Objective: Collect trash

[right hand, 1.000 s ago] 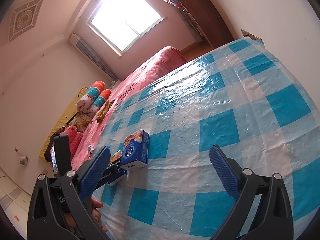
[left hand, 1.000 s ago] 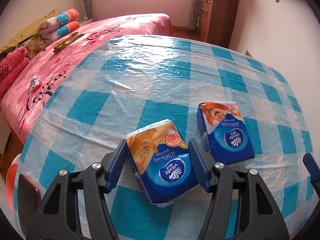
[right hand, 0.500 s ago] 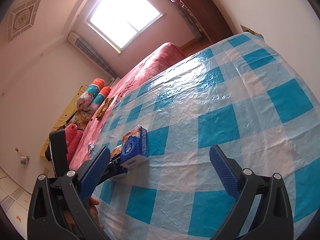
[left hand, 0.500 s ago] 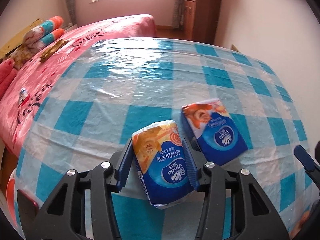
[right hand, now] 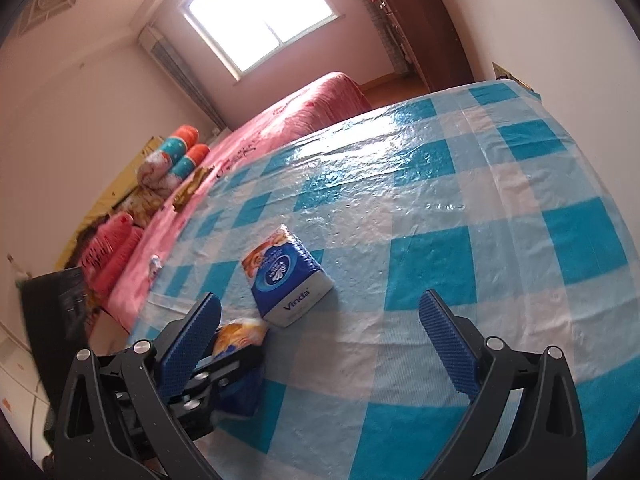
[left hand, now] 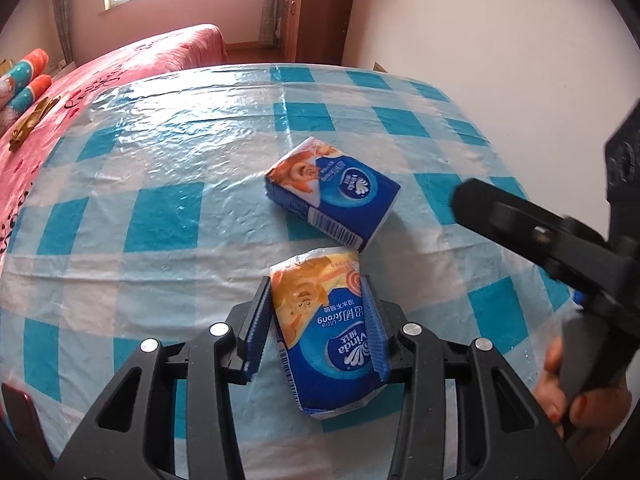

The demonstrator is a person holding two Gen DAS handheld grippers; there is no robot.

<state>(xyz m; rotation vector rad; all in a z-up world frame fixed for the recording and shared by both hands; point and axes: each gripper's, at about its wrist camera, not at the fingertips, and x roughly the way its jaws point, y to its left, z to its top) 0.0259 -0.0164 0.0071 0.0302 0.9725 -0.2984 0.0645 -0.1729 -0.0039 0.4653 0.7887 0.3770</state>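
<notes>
The left gripper has a soft Vinda tissue pack between its blue pads, and its jaws are closing in, pads right against the pack's sides. A second, boxier tissue pack lies just beyond it on the bench, under a blue-and-white checked plastic cloth. The right gripper hovers near the second pack with jaws wide and nothing between them; a hand grips its handle. A pink bed stands beside the bench
</notes>
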